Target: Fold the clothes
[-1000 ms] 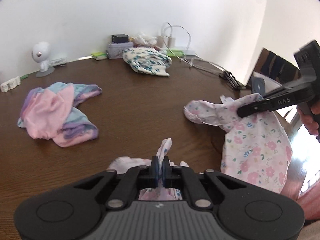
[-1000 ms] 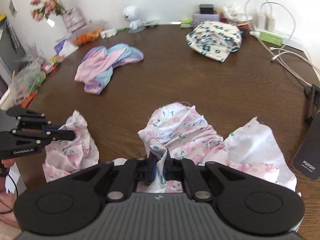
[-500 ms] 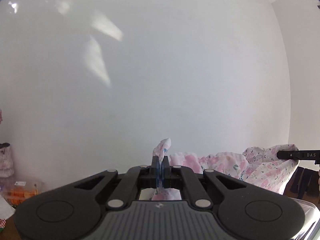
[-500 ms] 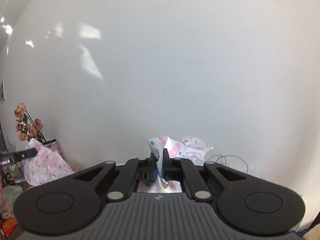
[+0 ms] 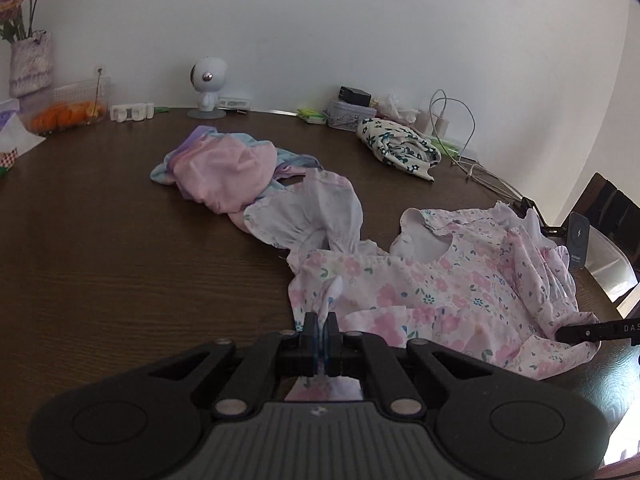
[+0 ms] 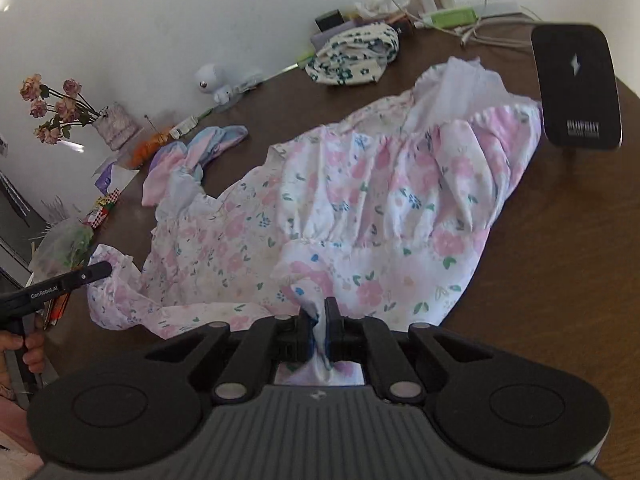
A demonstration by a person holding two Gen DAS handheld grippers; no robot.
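The dark wooden table [image 5: 100, 264] fills both of your views, and the floral dress [image 6: 360, 208] lies spread flat on it, its skirt toward the right wrist camera and its neckline toward 12 o'clock in the left wrist view. Your left gripper [image 5: 321, 334] has its jaws pressed together on a pinch of the dress hem, a tuft of cloth sticking up between them. Your right gripper [image 6: 319, 326] is clamped on another bunch of hem, though its jaws are just beginning to part with the fabric still between them. Only the left wrist view shows the open neck hole and the pale sleeve draped onto the pink and blue garment [image 5: 224, 172] at 11 o'clock; only the right wrist view shows the full gathered skirt and your fingers [image 6: 28, 350] around the left handle at 8 o'clock. The navy-flowered cloth [image 5: 400, 148] sits bundled at 1 o'clock near the white cables [image 5: 460, 120]. The black charger stand [image 6: 576, 84] at 2 o'clock in the right view carries a lightning-bolt mark and lettering too blurred to read. The round white camera [image 5: 206, 88] stands by the wall, and dried roses [image 6: 56, 108] show at 10 o'clock. "GenRobot.AI" reads along the left gripper's finger; "DAS" shows on the right one at the frame edge.
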